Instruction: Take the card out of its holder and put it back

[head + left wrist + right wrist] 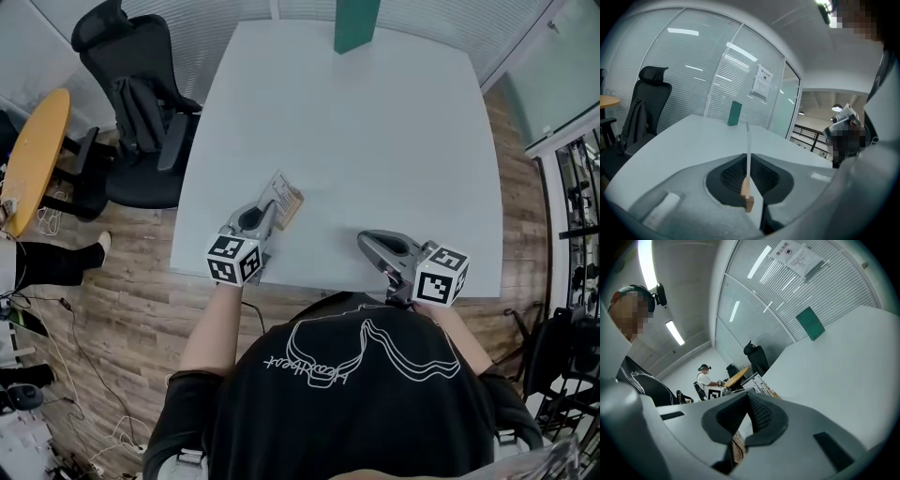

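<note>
The left gripper (269, 212) is clenched on the card holder (282, 198), a thin pale sheet with a wooden strip (747, 196) along one end. In the left gripper view the sheet stands on edge between the closed pads, with the wood nearest the camera. I cannot tell the card apart from its holder. The holder is over the table (375, 141) close to its near edge, left of the middle, and tilts away from the person; whether it touches the top is unclear. The bare left forearm (217, 330) reaches forward from the person's body, and the gripper points ahead and slightly down, its marker cube (232, 260) just past the near edge. The right gripper (364, 240) is at the near edge further right, well apart from the holder, angled towards the left one. Its jaws are pressed together with nothing between them. A green block (356, 23) stands at the far edge.
</note>
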Available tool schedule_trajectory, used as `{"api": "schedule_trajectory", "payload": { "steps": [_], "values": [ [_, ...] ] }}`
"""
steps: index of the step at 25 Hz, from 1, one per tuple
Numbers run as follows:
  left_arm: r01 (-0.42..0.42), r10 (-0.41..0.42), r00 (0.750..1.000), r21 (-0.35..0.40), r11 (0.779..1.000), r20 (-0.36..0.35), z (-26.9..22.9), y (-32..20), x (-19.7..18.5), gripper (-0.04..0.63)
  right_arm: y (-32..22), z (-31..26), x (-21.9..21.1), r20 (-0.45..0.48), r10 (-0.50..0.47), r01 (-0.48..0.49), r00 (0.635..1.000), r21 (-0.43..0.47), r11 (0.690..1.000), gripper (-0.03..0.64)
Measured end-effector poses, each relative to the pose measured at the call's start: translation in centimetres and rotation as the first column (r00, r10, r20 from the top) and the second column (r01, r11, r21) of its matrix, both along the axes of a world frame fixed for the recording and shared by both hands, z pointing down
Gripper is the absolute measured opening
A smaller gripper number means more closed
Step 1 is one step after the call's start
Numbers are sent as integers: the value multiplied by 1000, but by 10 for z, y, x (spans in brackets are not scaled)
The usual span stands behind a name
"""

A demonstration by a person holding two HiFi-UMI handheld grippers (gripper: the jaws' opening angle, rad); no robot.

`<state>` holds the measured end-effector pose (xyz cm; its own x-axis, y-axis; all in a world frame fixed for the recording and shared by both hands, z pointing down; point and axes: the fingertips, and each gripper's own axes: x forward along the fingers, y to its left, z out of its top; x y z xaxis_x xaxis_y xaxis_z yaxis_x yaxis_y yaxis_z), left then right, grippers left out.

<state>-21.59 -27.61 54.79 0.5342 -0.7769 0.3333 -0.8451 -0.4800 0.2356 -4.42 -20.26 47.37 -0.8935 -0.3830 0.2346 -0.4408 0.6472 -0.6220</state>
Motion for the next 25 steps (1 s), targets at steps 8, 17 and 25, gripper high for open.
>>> {"api": "schedule_trajectory", "payload": {
  "steps": [8,17,25],
  "values": [
    [24,-25,1000,52,998,18,-27,4,-3,26,-1,-14,3,27,-10,10,1000,19,1000,9],
    [117,-117,993,100,988,-2,-63,31,2,26,21,-21,29,43,-23,23,999,20,1000,9],
    [225,-217,973,106,969,-83,-107,68,8,26,35,-34,39,71,-54,50,996,53,997,9]
  ]
}}
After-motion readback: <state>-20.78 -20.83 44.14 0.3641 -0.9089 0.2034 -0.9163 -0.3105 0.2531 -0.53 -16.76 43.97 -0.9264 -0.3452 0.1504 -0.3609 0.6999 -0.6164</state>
